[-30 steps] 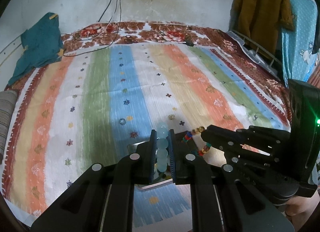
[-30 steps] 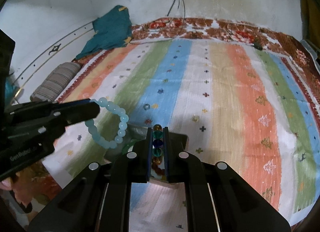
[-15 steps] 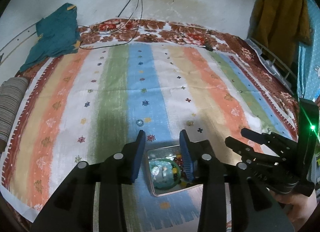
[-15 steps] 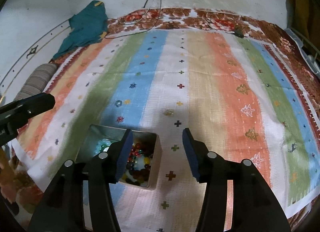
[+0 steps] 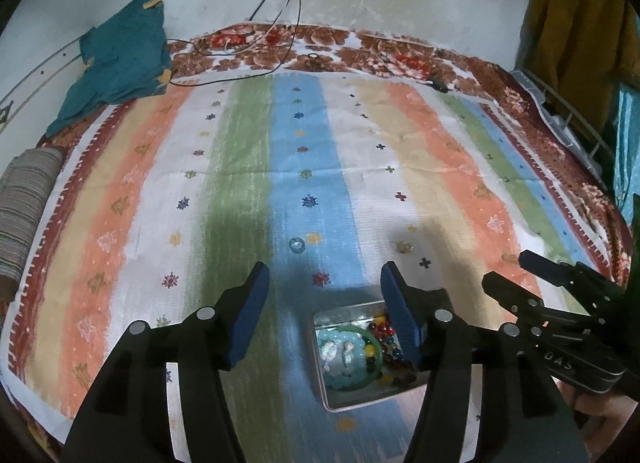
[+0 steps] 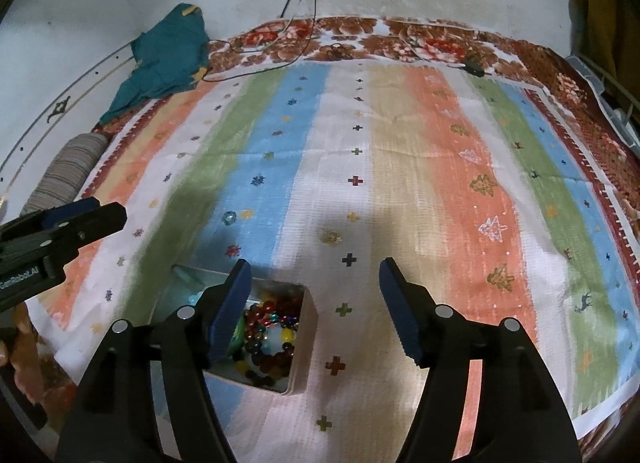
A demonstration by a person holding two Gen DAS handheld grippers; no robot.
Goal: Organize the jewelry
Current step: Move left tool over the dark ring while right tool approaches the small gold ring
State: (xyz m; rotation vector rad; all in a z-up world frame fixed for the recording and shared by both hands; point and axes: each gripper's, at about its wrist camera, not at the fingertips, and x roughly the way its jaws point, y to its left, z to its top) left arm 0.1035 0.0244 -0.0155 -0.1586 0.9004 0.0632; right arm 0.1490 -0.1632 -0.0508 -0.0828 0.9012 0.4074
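A small square metal tin sits on the striped bed cover near its front edge. Inside lie a pale aqua bead bracelet, a green bangle and a multicoloured bead bracelet. My left gripper hangs above the tin, its jaws opening, nothing between them. My right gripper stands just right of the tin, its jaws also opening and empty. Two small rings lie on the cover beyond: a bluish one and a gold one.
A teal cloth lies at the far left of the bed, with a striped bolster on the left side. Cables hang down the wall onto the floral border. A mustard garment hangs at the right.
Both grippers were shut on bracelets, the left on the aqua one and the right on the multicoloured one. Both let go; the bracelets now lie in the tin and the jaws have spread wide.
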